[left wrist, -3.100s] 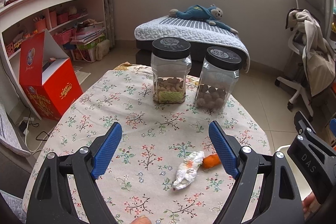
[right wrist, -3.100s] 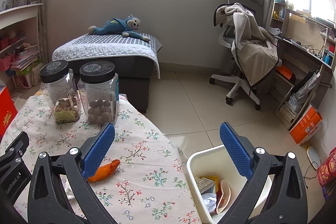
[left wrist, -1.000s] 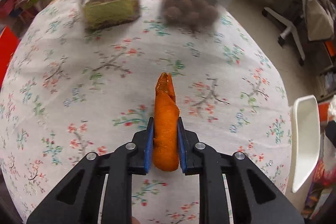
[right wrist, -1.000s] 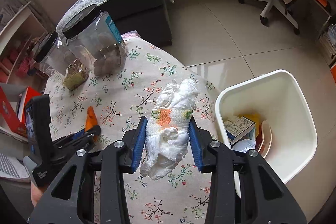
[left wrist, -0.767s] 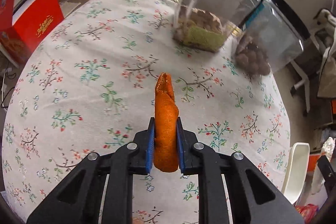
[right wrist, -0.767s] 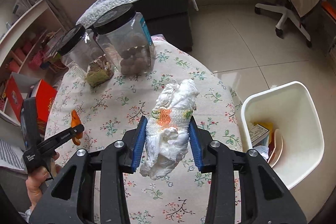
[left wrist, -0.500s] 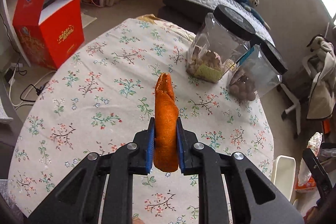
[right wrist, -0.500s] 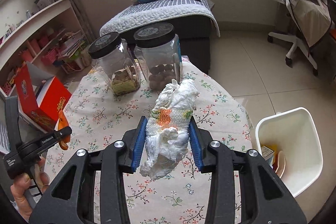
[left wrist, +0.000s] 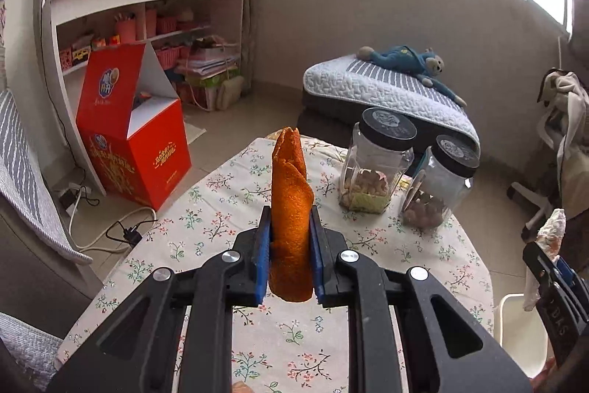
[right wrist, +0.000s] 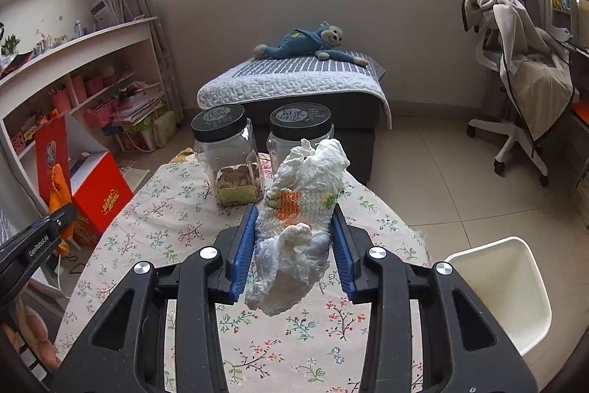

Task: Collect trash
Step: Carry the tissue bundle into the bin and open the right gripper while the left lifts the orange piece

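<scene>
Left gripper fingers clamped on orange peel, above floral counter; right gripper fingers pinching crumpled white tissue; white bin beside counter.

Left gripper: matte black plastic arms with triangular cut-outs, silver round screws, ribbed blue pads; right gripper built alike; white lettering "GenRobot.AI" on the left one's side; bare skin of a hand at lower left.

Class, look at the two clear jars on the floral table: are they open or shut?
Shut. Both jars carry black screw lids seated flat on top, standing upright on the table.
</scene>
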`<action>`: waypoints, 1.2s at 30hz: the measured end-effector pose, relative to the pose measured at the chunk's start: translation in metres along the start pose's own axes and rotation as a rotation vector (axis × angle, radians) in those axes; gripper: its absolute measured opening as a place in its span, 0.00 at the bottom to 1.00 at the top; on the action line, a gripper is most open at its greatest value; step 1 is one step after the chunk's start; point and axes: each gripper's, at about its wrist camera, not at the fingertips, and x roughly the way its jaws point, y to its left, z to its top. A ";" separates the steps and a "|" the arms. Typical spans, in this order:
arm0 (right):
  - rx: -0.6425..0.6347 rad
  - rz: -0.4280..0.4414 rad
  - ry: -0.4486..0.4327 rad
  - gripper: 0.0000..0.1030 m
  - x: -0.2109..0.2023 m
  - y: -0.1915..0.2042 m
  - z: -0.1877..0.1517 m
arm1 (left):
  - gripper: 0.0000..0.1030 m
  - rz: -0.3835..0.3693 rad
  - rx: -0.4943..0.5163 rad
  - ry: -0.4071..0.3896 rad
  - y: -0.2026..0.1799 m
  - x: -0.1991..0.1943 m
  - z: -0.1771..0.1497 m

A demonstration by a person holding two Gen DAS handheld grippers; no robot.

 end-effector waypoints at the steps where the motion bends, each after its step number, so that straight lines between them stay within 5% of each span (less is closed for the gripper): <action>1: -0.005 -0.007 -0.014 0.36 -0.002 0.000 0.001 | 0.18 -0.003 0.011 -0.016 -0.005 -0.004 0.000; 12: -0.050 -0.050 -0.096 0.36 -0.016 -0.005 0.006 | 0.19 -0.047 0.112 -0.133 -0.052 -0.033 -0.004; 36: -0.026 -0.119 -0.127 0.36 -0.035 -0.043 0.007 | 0.20 -0.152 0.180 -0.143 -0.107 -0.052 -0.015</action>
